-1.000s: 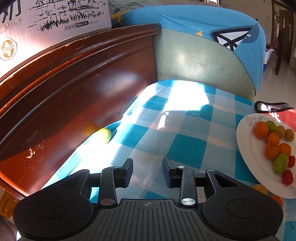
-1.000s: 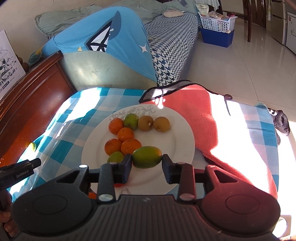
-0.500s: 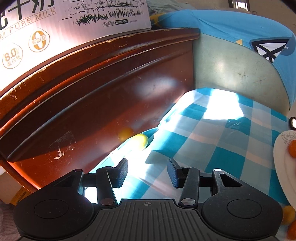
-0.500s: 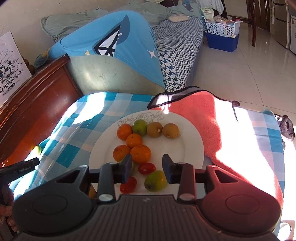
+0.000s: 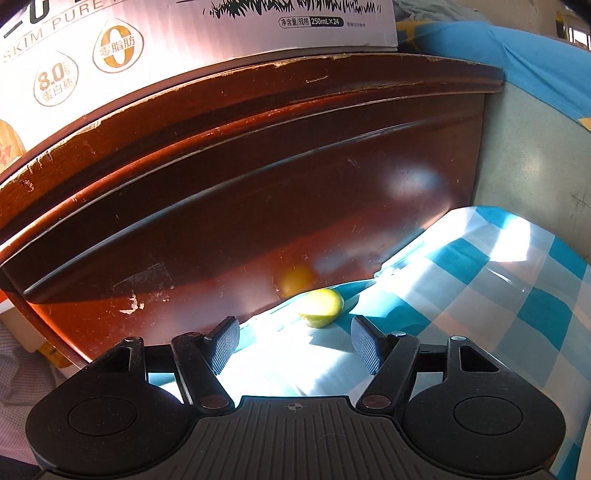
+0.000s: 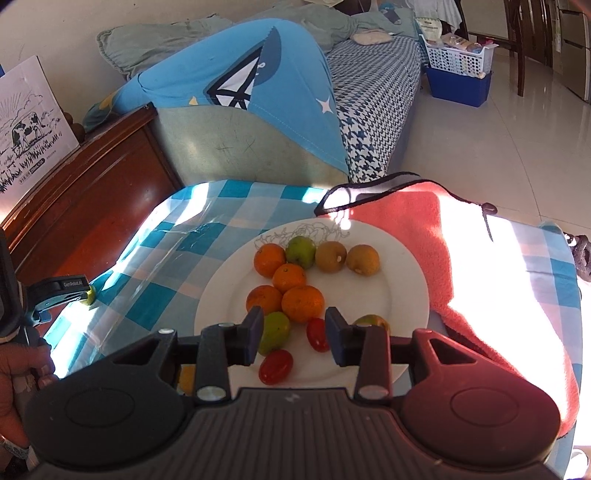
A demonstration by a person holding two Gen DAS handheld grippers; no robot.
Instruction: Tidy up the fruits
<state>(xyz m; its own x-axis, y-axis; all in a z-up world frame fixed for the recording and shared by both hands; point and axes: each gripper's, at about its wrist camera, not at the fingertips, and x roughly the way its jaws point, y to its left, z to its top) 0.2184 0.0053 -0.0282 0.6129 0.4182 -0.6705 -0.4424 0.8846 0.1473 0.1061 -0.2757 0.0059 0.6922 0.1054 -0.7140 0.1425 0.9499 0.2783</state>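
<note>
Left gripper [image 5: 293, 341]: jaws spread wide, nothing between them, hovering low over the blue-and-white checked cloth [image 5: 491, 295] at its edge. Just ahead of the fingertips, a small yellow-green fruit [image 5: 322, 302] on the cloth, right against the dark red wooden board [image 5: 229, 206], its glow mirrored in the polish. Above the board, a white milk carton box [image 5: 177, 33].

Right gripper [image 6: 294, 334]: jaws parted, gripping nothing, poised over the near rim of the white plate [image 6: 402, 295]. On the plate: four oranges [image 6: 303, 303] clustered at centre-left, a green fruit [image 6: 300, 252] and two brownish ones [image 6: 330, 256] along the far side, a green mango [image 6: 274, 331] and two cherry tomatoes [image 6: 276, 366] near the fingers. Another green-orange fruit [image 6: 373, 320] mostly hidden behind the right finger, possibly a second mango. Coral towel [image 6: 491, 288] to the right of the plate, touching its edge. Far left in the right wrist view, the left gripper's tip right beside the same yellow-green fruit.
</note>
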